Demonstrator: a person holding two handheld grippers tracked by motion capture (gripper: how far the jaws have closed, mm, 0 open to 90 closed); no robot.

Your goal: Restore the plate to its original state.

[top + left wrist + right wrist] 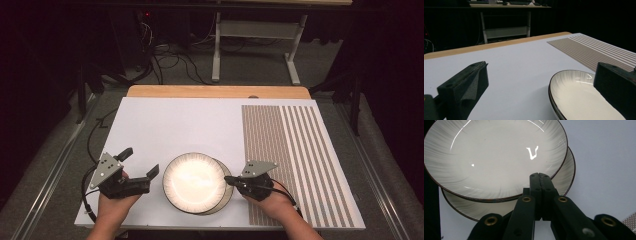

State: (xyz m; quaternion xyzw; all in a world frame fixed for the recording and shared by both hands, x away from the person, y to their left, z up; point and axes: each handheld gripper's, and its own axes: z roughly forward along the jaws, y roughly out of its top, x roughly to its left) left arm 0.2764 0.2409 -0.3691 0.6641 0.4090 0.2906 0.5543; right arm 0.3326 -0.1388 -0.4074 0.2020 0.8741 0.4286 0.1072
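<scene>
Two pale plates with dark rims lie stacked near the table's front, the top plate (194,181) (496,157) shifted left on the lower plate (228,194) (471,206). My right gripper (228,179) (539,174) is shut with nothing between its jaws, and its tips rest at the right rim of the top plate. Left of the stack my left gripper (139,162) (539,100) stands wide open. Its nearer jaw ends just short of the top plate's (579,97) left rim, and nothing sits between the jaws.
The plates rest on a white board (200,125) with a brown-and-white striped mat (295,150) on its right part. A wooden table edge (215,91) runs along the back. Beyond it stand a metal frame (216,50) and loose cables on the floor.
</scene>
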